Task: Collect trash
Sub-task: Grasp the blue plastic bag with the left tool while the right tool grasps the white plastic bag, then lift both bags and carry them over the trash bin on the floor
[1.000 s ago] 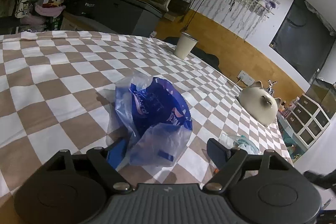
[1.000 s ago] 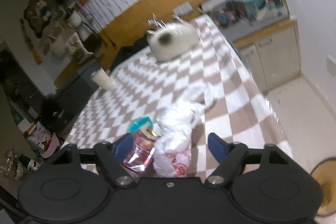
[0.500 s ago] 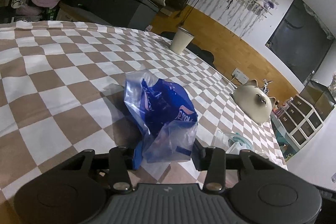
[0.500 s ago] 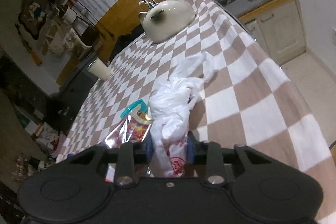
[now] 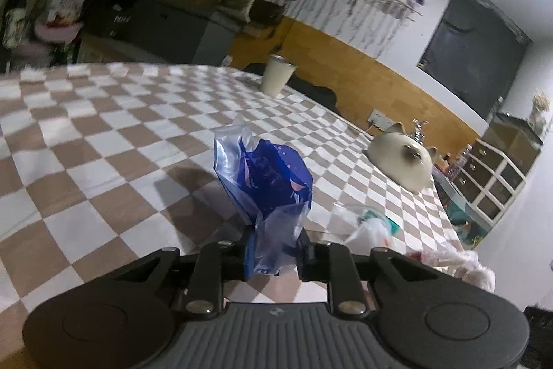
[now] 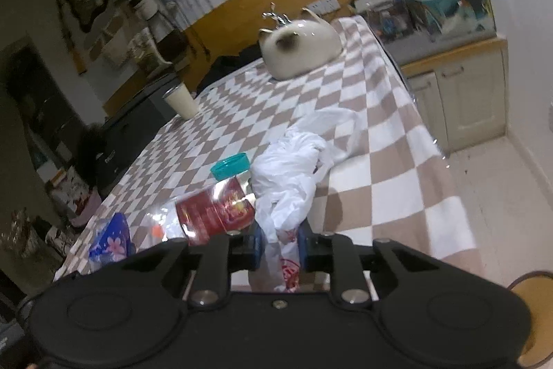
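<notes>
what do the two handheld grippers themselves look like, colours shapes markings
Both look alike: the left gripper and right gripper have matte black bodies with two round raised discs, black linkage arms with silver pivot screws, and blue finger pads. The left's centre panel is ribbed grey with a small logo. No cables or sleeves show.

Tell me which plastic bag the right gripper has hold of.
The white bag with red print, beside the red wrapper; the blue bag sits in the left gripper's closing jaws.
</notes>
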`<state>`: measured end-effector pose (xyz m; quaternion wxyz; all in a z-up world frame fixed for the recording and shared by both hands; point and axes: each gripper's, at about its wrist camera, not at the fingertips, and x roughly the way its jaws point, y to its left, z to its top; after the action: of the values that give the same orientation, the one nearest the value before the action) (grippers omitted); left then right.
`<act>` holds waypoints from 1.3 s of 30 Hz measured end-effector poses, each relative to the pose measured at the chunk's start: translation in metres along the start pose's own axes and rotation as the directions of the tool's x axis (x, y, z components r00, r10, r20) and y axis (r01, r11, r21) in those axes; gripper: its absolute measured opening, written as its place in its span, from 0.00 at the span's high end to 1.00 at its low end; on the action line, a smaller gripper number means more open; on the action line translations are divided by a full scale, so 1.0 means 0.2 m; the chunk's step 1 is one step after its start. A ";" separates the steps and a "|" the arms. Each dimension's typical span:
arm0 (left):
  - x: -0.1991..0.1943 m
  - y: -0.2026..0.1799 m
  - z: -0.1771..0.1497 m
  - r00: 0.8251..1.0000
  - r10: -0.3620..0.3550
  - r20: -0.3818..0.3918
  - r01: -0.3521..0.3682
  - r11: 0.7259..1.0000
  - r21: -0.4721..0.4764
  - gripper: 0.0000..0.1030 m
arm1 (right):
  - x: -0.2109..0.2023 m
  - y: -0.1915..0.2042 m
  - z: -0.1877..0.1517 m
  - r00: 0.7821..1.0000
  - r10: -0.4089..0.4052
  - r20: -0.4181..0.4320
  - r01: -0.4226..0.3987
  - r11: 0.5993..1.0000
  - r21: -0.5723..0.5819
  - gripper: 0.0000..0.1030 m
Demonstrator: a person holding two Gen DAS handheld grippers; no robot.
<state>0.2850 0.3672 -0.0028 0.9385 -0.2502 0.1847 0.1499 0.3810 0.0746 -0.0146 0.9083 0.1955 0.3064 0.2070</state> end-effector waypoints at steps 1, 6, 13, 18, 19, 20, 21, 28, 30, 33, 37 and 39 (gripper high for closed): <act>-0.02 -0.02 0.00 1.000 -0.003 0.005 0.003 1.000 0.010 0.79 | -0.02 0.00 0.00 1.000 0.004 0.002 -0.004 1.000 -0.010 0.80; -0.16 -0.08 -0.02 0.998 -0.047 0.031 0.045 0.998 0.039 0.80 | -0.14 -0.02 -0.01 1.000 0.019 0.019 -0.018 0.998 -0.065 0.80; -0.37 -0.19 -0.05 0.994 -0.087 0.062 0.081 0.991 0.103 0.80 | -0.32 -0.02 -0.01 0.998 0.046 0.052 -0.038 0.989 -0.144 0.80; -0.52 -0.27 -0.10 0.990 -0.109 0.090 0.095 0.985 0.146 0.80 | -0.45 -0.01 -0.02 0.994 0.080 0.071 -0.064 0.978 -0.196 0.80; -0.54 -0.29 -0.11 0.990 -0.114 0.088 0.100 0.983 0.153 0.80 | -0.47 0.00 -0.03 0.994 0.085 0.075 -0.069 0.977 -0.204 0.80; -0.57 -0.30 -0.13 0.989 -0.118 0.087 0.104 0.982 0.159 0.80 | -0.50 0.00 -0.03 0.993 0.092 0.077 -0.074 0.975 -0.211 0.80; -0.59 -0.32 -0.15 0.989 -0.120 0.084 0.105 0.980 0.168 0.80 | -0.53 0.00 -0.04 0.992 0.096 0.079 -0.076 0.973 -0.220 0.80; -0.75 -0.41 -0.26 0.991 -0.118 0.060 0.101 0.967 0.235 0.80 | -0.71 -0.01 -0.07 0.991 0.095 0.098 -0.064 0.956 -0.286 0.80; -0.79 -0.44 -0.28 0.991 -0.118 0.064 0.099 0.963 0.251 0.80 | -0.76 -0.02 -0.07 0.990 0.096 0.107 -0.060 0.952 -0.301 0.80; -0.86 -0.50 -0.31 0.989 -0.127 0.070 0.103 0.955 0.278 0.80 | -0.84 -0.04 -0.09 0.988 0.103 0.116 -0.060 0.944 -0.324 0.80; -0.92 -0.58 -0.36 0.987 -0.146 0.072 0.118 0.945 0.305 0.80 | -0.94 -0.07 -0.11 0.986 0.104 0.133 -0.051 0.934 -0.353 0.80; -0.94 -0.62 -0.39 0.985 -0.158 0.073 0.128 0.942 0.311 0.80 | -0.99 -0.10 -0.11 0.984 0.108 0.140 -0.051 0.932 -0.359 0.80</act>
<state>0.1426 0.1884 0.0654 0.9822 -0.1072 0.1411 0.0630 0.2274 -0.0345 0.0535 0.9408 0.0568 0.1833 0.2794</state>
